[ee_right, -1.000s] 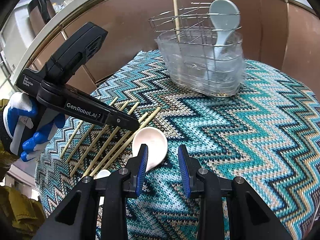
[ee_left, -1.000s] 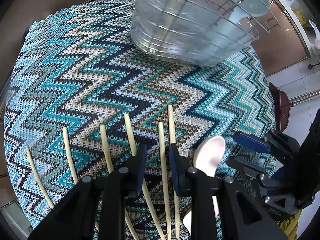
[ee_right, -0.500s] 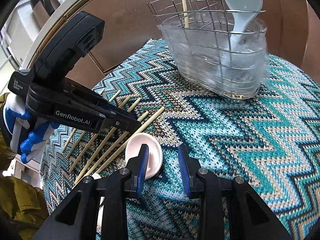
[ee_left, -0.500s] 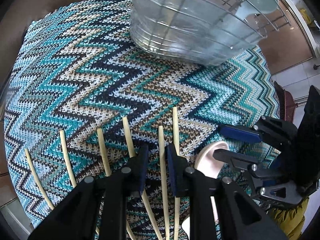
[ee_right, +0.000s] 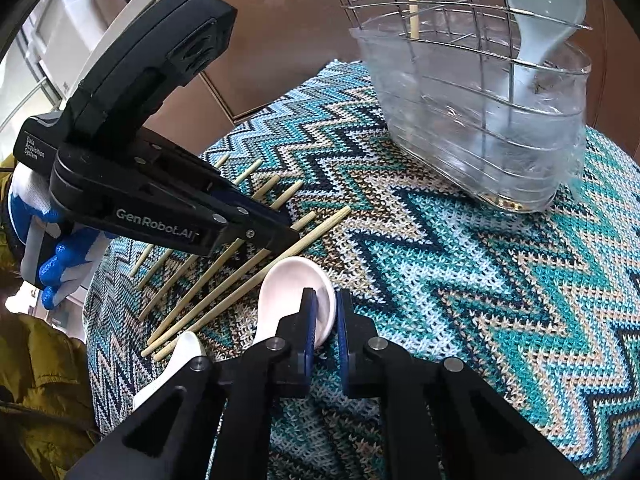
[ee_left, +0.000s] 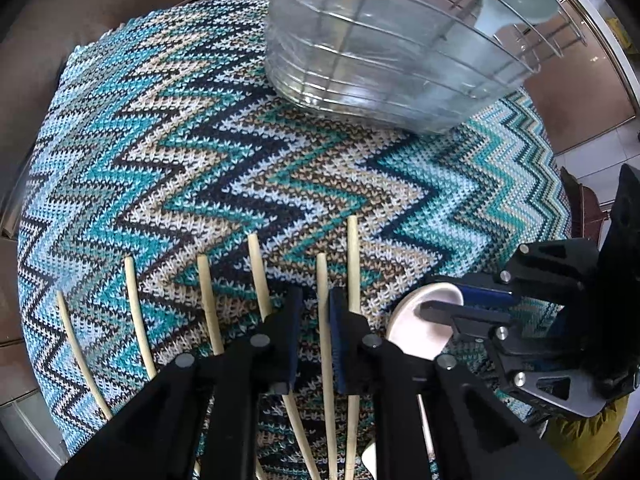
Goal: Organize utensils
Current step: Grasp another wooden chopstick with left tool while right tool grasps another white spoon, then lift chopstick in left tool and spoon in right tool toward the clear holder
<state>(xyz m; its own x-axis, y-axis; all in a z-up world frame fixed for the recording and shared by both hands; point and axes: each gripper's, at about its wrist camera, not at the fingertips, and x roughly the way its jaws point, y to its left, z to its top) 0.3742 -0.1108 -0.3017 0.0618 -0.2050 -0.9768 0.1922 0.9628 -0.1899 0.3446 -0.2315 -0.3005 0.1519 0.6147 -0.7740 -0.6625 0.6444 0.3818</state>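
Several bamboo chopsticks (ee_left: 204, 304) (ee_right: 224, 264) lie side by side on a zigzag knitted mat (ee_left: 200, 160) (ee_right: 480, 280). My left gripper (ee_left: 316, 312) (ee_right: 288, 232) points steeply down over them. Its jaws are closing around one chopstick (ee_left: 323, 280), and a gap still shows on the left pad's side. My right gripper (ee_right: 325, 316) (ee_left: 448, 300) has closed its jaws on the rim of a white spoon (ee_right: 288, 288) (ee_left: 416, 324). A wire holder (ee_right: 480, 140) (ee_left: 380, 60) at the back holds a pale blue spoon (ee_right: 540, 20) and one chopstick (ee_right: 412, 12).
A second white spoon (ee_right: 184, 348) lies at the mat's near left, partly behind my right finger. A blue and white gloved hand (ee_right: 48, 264) holds the left gripper, above an olive jacket (ee_right: 40, 380). Brown panels (ee_right: 300, 40) rise behind the mat.
The right gripper came in over the white spoon's bowl and its jaws closed on the rim. The left jaws narrowed around one chopstick. The holder looms larger in both views.
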